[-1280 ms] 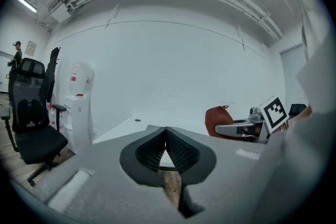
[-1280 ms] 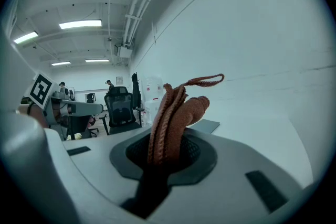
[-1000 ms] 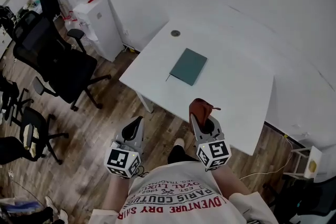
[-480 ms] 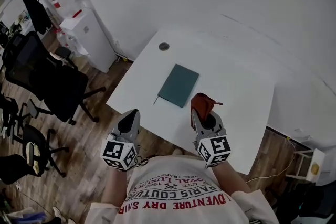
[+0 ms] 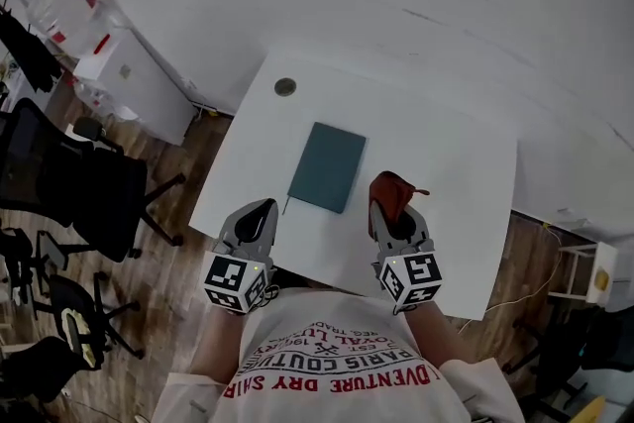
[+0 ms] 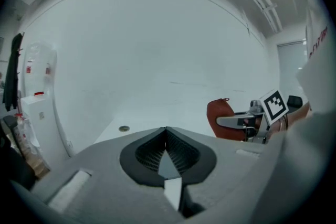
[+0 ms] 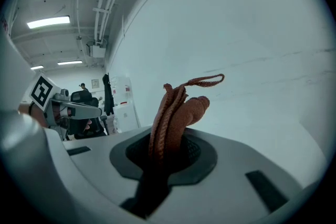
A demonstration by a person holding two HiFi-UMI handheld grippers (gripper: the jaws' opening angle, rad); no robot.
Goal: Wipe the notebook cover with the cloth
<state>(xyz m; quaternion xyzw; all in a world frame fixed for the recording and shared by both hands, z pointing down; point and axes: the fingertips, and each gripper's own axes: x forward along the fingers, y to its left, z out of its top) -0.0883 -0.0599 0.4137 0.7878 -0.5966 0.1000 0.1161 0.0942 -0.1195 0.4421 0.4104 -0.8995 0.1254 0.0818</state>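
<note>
A dark teal notebook (image 5: pixel 328 166) lies flat in the middle of the white table (image 5: pixel 451 163). My right gripper (image 5: pixel 390 205) is shut on a rust-red cloth (image 5: pixel 393 188), held over the table's near part just right of the notebook. In the right gripper view the cloth (image 7: pixel 176 110) sticks up bunched from between the jaws, with a loop at its top. My left gripper (image 5: pixel 264 209) hangs at the near table edge, left of the notebook's near corner, its jaws shut and empty (image 6: pixel 166 130). The notebook is hidden in both gripper views.
A small round disc (image 5: pixel 285 86) sits at the table's far left corner. A white water dispenser (image 5: pixel 124 74) and black office chairs (image 5: pixel 74 188) stand on the wood floor to the left. A white wall runs behind the table.
The person has stepped closer to the table. Both grippers have come forward from over the floor to the table's near edge, and the cloth now hangs beside the notebook.
</note>
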